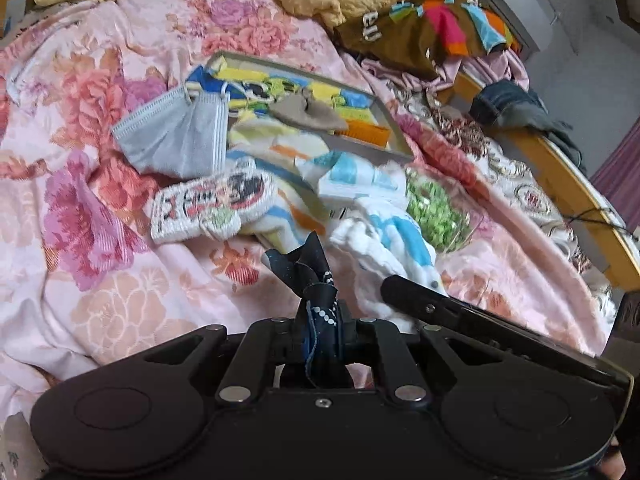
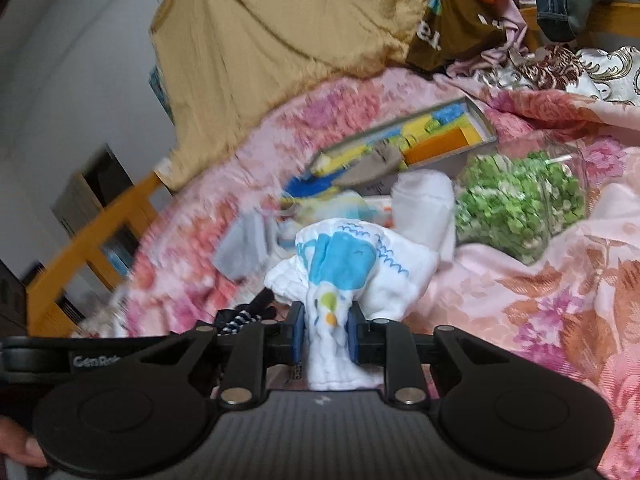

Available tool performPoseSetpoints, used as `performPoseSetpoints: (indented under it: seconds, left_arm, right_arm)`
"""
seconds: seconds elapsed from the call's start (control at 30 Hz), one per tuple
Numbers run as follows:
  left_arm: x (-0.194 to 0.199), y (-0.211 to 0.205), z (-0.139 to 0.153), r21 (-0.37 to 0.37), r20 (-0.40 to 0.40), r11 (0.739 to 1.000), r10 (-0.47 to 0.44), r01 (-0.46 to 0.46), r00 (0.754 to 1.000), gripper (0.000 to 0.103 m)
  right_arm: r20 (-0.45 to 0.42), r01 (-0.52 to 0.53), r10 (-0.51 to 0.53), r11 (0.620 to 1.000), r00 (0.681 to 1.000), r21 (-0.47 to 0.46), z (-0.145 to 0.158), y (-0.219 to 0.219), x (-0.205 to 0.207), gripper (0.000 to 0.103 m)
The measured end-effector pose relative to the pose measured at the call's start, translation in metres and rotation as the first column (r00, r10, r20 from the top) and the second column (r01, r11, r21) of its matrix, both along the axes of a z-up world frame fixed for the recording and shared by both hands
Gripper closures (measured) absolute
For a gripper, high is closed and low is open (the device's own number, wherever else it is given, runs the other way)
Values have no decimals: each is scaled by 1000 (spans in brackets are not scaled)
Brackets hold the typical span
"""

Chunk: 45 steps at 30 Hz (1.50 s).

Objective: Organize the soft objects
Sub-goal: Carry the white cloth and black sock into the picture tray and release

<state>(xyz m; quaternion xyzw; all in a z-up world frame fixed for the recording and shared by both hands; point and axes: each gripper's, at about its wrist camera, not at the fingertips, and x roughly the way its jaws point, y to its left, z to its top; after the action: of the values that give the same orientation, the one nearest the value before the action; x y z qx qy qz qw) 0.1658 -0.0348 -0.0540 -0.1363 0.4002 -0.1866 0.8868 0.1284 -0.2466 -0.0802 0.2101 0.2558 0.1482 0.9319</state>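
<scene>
— While the left gripper (image 1: 320, 332) has its jaws pinched together on a dark blue dotted cloth (image 1: 316, 276), what does the other one have?

— The right gripper (image 2: 324, 334) is clamped on a white muslin cloth with a blue whale print (image 2: 344, 264), which bunches up just ahead of its blue pads (image 2: 297, 334). In the left wrist view that same cloth (image 1: 384, 240) lies just ahead and to the right of the left gripper, with the right gripper's black finger (image 1: 424, 300) reaching in beside it.

— And farther out?

— Ahead of the left gripper sits a striped towel (image 1: 280, 148); left of that, a crocheted pouch (image 1: 212, 204) and a stack of grey face masks (image 1: 176, 140). Beyond them is a shallow grey box (image 1: 394, 116) holding colourful cloths, a beige sock (image 1: 308, 114) draped across it. Ahead and right of the right gripper is a clear bag of green bits (image 2: 516, 208), with a rolled white cloth (image 2: 428, 204) just left of it.

— All on what?

— A bed under a pink floral bedspread (image 1: 120, 280), with a tan quilt (image 2: 272, 40) at the far side.
</scene>
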Motion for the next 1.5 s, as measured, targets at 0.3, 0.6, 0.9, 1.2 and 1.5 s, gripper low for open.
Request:
performPoseSetpoints:
  seconds: [0.3,0.6,0.9,1.2,1.5]
  left_arm:
    - [-4,4,28,-82,127,997,1,9,992,92]
    - [7,4,45,-101,212,995,16,6,977,91]
    - [60,2,57,-62,254,998,43,-28,966,91]
    - [153,-8,59,-14,281,998,60,-58,958,91]
    - [246,-24,30,29,252,998,51,-61,966,91]
  right_arm:
    - [193,-21,3,996,981,91,20,-6,-11,77]
    - [251,16,-38,996,967,90,33,-10,7,76]
    - [322,54,-55,998,945,11,56,-16,72,76]
    - [323,104,-111,994,940,40,61,-30,171,76]
    - [226,133,-149,988,963,84,34,-44,249,76]
